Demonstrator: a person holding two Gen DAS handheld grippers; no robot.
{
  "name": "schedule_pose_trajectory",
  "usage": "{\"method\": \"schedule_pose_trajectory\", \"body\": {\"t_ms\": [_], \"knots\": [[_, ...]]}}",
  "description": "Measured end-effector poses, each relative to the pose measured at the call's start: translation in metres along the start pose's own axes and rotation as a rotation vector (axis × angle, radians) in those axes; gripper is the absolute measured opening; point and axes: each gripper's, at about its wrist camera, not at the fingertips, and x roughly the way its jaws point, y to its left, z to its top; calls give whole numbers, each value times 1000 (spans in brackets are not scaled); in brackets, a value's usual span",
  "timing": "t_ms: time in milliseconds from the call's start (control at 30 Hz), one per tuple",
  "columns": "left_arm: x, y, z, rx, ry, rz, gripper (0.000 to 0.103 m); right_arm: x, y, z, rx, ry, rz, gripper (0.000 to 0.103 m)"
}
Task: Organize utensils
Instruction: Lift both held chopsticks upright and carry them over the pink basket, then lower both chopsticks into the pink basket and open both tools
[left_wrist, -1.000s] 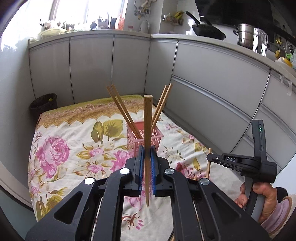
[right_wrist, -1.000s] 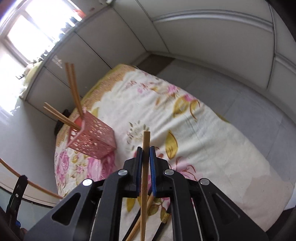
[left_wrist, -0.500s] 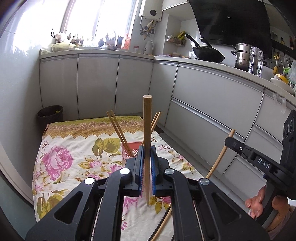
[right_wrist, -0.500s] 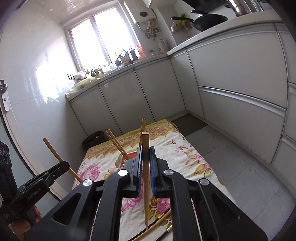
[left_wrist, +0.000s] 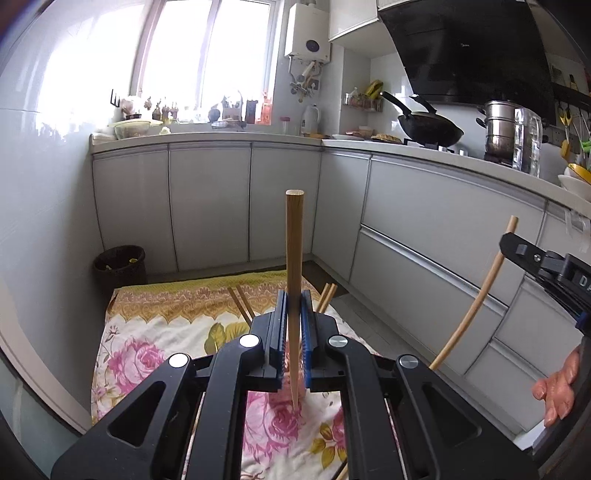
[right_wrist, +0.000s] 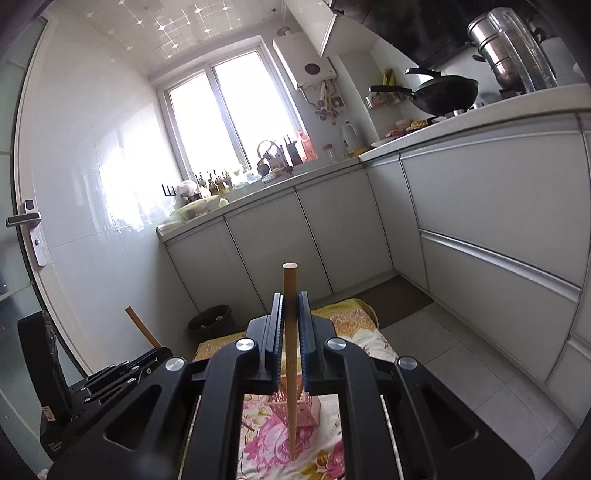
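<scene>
- Left claw (left_wrist: 294, 325): blue pads clamped on a wooden chopstick (left_wrist: 294, 258). The stick stands close to upright, blunt end up, thin tip pointing down over the cloth.
- Right claw (right_wrist: 290, 325): pads clamped on a second chopstick (right_wrist: 290, 354), same posture, blunt end above the pads, tip hanging down.
- Left wrist view also catches the right claw's fingers (left_wrist: 532, 258) at the right edge, its chopstick slanting down and to the left; the person's hand (left_wrist: 557, 387) shows below on the handle.
- Right wrist view shows the left claw's body (right_wrist: 122, 373) at lower left, with the top of its chopstick leaning out above it.
- Pink perforated holder (right_wrist: 295, 406): sits on the cloth, seen below and behind the right claw's stick, largely hidden by the claw. Both held sticks are clear of it.
- More chopsticks in the holder (left_wrist: 242, 304): their upper ends lean outward on either side of the left claw; the holder itself is hidden in that view.
- Floral cloth (left_wrist: 147, 354): pink roses, yellow patterned border, spread on the floor between the cabinet runs.
- Dark waste bin (left_wrist: 120, 264): on the floor in the corner, just past the cloth's far edge.
- Grey cabinet doors (left_wrist: 210, 206) under the worktop (left_wrist: 221, 137).
- Black wok (left_wrist: 430, 129) and a steel pot (left_wrist: 502, 129) on the worktop at right.
</scene>
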Motion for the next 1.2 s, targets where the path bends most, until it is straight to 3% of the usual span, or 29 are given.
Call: {"method": "schedule_pose_trajectory", "body": {"t_ms": [267, 500, 567, 633, 767, 833, 1000, 1200], "knots": [[64, 12, 20, -42, -1, 48, 6, 34, 0, 17, -1, -30, 14, 8], [122, 24, -10, -55, 104, 44, 7, 75, 0, 8, -7, -6, 14, 8], [130, 27, -21, -62, 135, 29, 16, 86, 2, 4, -7, 2, 16, 8], [123, 32, -25, -76, 111, 27, 40, 95, 5, 1, -9, 8, 18, 8], [90, 48, -19, -149, 36, 2, 47, 113, 11, -6, -18, 9, 19, 8], [68, 58, -16, -189, -10, 14, 60, 122, 16, -8, -32, 10, 17, 8], [23, 78, -17, -255, -97, 64, 63, 144, 30, -15, -71, -5, 12, 8], [16, 101, -25, -295, -102, 134, 73, 170, 35, -38, -87, 22, -6, 8]]}}
